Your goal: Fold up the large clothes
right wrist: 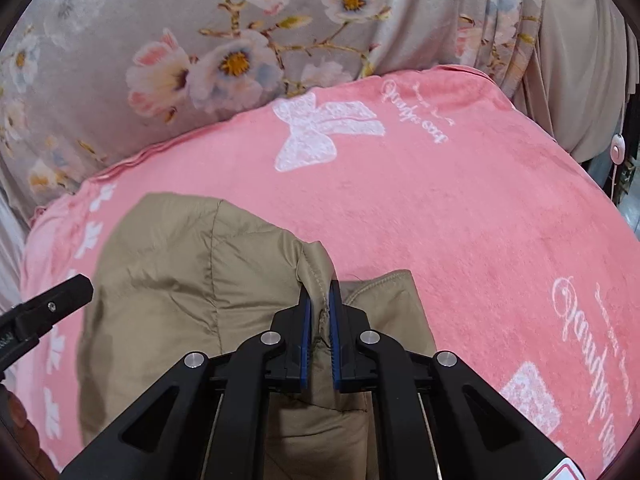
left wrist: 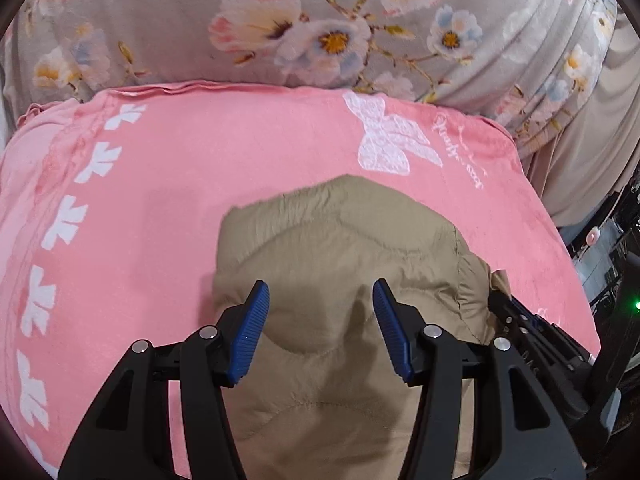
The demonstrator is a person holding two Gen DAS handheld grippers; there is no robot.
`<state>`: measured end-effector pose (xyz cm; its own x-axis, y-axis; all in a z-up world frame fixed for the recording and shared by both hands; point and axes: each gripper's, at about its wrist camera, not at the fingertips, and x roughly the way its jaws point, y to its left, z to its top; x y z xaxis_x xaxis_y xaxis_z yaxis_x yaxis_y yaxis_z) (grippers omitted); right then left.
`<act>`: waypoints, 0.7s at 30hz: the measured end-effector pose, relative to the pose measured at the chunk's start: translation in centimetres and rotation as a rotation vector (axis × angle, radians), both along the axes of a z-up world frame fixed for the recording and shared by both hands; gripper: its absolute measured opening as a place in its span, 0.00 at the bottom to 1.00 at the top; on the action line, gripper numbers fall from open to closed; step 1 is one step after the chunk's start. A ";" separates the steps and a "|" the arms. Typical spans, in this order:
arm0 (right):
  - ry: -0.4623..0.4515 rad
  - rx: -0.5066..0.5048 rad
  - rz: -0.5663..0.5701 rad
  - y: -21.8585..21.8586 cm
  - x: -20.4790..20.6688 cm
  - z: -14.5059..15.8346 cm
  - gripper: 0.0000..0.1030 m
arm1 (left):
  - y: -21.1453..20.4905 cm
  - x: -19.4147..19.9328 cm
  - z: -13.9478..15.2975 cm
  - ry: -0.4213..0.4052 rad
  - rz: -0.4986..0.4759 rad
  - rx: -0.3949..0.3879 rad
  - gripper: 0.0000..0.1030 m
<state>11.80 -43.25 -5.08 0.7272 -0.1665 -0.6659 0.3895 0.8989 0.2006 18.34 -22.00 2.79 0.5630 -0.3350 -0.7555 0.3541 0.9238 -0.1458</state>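
Note:
A tan quilted jacket (left wrist: 340, 232) lies bunched on a pink blanket (left wrist: 160, 184). In the left wrist view my left gripper (left wrist: 320, 284) hovers over the jacket's middle, its blue pads (left wrist: 250, 332) wide apart and touching no fabric. In the right wrist view my right gripper (right wrist: 320, 296) is shut on a stitched edge of the tan jacket (right wrist: 180, 264), which rises in a narrow fold between the pads. One black finger (right wrist: 56, 300) of the left gripper shows at that view's left edge. The jacket's lower part is hidden under both grippers.
The pink blanket (right wrist: 460, 220), with white bows and script, covers the bed around the jacket. Grey floral bedding (left wrist: 180, 20) is heaped behind it. Beige fabric (right wrist: 580, 60) hangs at the right, with a small white corded switch (right wrist: 618, 148) and dark furniture (left wrist: 616, 280) beyond the bed's edge.

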 end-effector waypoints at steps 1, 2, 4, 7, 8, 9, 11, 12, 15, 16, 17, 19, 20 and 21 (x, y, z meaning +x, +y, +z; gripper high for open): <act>0.006 -0.005 -0.003 -0.1 0.0 -0.6 0.06 | -0.5 -0.1 -0.6 0.003 0.001 0.010 0.50; 0.010 -0.006 -0.004 -0.2 0.0 -1.0 0.06 | -0.8 -0.1 -0.9 0.004 0.004 0.017 0.50; 0.017 -0.006 -0.007 -0.5 0.0 -1.8 0.06 | -1.5 -0.1 -1.8 -0.004 0.013 0.034 0.51; 0.026 0.000 -0.009 -0.9 0.2 -2.9 0.07 | -2.4 -0.2 -2.6 -0.024 0.021 0.059 0.52; 0.030 0.000 -0.011 -1.0 0.3 -3.4 0.08 | -2.7 -0.2 -2.9 -0.027 0.022 0.066 0.52; 0.032 -0.002 -0.012 -1.0 0.4 -3.7 0.08 | -3.0 -0.2 -3.2 -0.028 0.023 0.074 0.52; 0.032 -0.004 -0.014 -1.1 0.5 -4.4 0.08 | -3.3 -0.1 -3.8 -0.031 0.021 0.081 0.53; 0.033 -0.003 -0.013 -1.2 0.5 -4.7 0.08 | -3.5 -0.1 -4.0 -0.031 0.022 0.084 0.53; 0.033 0.007 -0.014 -1.4 0.6 -5.6 0.08 | -3.9 -0.1 -4.9 -0.039 0.023 0.099 0.54; 0.034 0.011 -0.012 -1.5 0.7 -5.9 0.09 | -4.1 -0.2 -5.2 -0.044 0.023 0.104 0.55; 0.035 0.014 -0.011 -1.5 0.7 -6.1 0.09 | -4.2 -0.2 -5.4 -0.046 0.023 0.108 0.56; 0.036 0.018 -0.009 -1.6 0.9 -6.5 0.09 | -4.4 -0.2 -5.8 -0.052 0.024 0.111 0.57; 0.036 0.018 -0.008 -1.6 0.9 -6.7 0.09 | -4.5 -0.2 -5.9 -0.054 0.025 0.112 0.57; 0.036 0.020 -0.007 -1.6 0.9 -6.9 0.09 | -4.6 -0.3 -6.2 -0.061 0.026 0.117 0.57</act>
